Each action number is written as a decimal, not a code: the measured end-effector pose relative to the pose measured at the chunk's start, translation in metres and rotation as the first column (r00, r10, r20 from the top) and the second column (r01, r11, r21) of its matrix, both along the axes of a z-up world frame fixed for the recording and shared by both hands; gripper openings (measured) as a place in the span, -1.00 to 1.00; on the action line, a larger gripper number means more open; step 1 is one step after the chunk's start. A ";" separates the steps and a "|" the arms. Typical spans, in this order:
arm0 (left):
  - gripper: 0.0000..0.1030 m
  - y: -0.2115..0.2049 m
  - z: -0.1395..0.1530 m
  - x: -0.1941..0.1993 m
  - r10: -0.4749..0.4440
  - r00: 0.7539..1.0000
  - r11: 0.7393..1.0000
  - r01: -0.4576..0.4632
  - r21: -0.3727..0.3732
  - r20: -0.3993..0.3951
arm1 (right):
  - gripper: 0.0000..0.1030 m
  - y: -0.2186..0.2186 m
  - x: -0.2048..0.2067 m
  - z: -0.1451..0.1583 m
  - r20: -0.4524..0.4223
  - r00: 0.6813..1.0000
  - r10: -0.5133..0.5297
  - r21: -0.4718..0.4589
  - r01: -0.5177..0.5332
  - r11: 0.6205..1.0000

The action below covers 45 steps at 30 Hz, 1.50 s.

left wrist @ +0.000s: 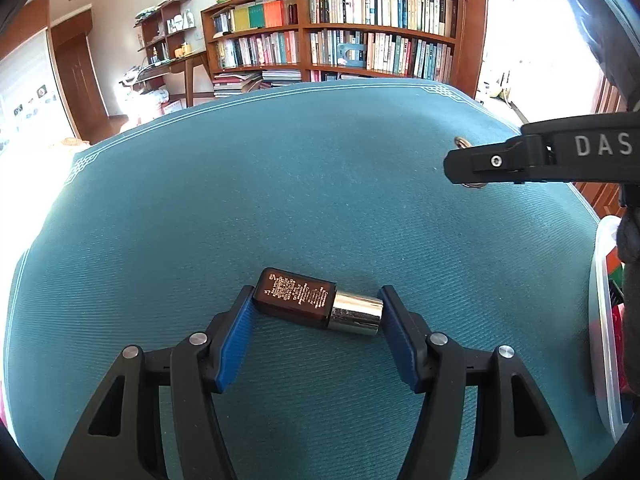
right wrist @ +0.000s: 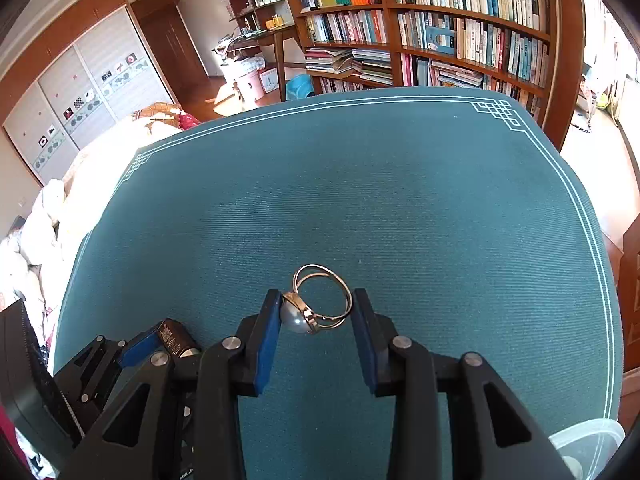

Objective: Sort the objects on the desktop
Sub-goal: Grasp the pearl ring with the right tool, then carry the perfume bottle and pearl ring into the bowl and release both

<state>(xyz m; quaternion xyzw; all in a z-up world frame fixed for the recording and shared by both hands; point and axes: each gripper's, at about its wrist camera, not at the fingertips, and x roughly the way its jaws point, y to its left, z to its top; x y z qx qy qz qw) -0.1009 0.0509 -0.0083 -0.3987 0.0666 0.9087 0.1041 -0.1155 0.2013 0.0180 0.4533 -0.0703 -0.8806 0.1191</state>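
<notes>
Gold ring (right wrist: 322,300) pinched in right gripper (right wrist: 316,312), brown bottle (left wrist: 296,298) clamped lengthwise in left gripper (left wrist: 316,312), over teal mat (right wrist: 400,200).

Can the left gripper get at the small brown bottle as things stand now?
Probably yes. The bottle lies flat on the teal cloth, already between the pads of the left gripper, which touch both its ends. Nothing blocks it; the right gripper is busy with the ring.

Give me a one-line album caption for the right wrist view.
Blue-padded right tongs grip a pearl ring above the teal table mat, bookshelves behind.
</notes>
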 end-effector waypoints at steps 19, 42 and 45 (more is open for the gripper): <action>0.25 0.025 0.023 0.033 -0.088 0.996 0.994 0.089 0.068 -0.023 | -0.24 0.084 0.116 0.041 -0.138 0.987 -0.078 -0.117 0.062 0.991; 0.25 0.117 0.066 0.119 -0.372 0.925 0.919 0.379 0.105 -0.077 | -0.24 0.137 0.173 0.008 -0.138 0.979 -0.147 -0.031 0.145 0.989; 0.25 0.120 0.066 0.119 -0.375 0.924 0.919 0.381 0.106 -0.070 | -0.23 0.130 0.180 0.005 -0.149 0.982 -0.115 0.033 0.121 0.992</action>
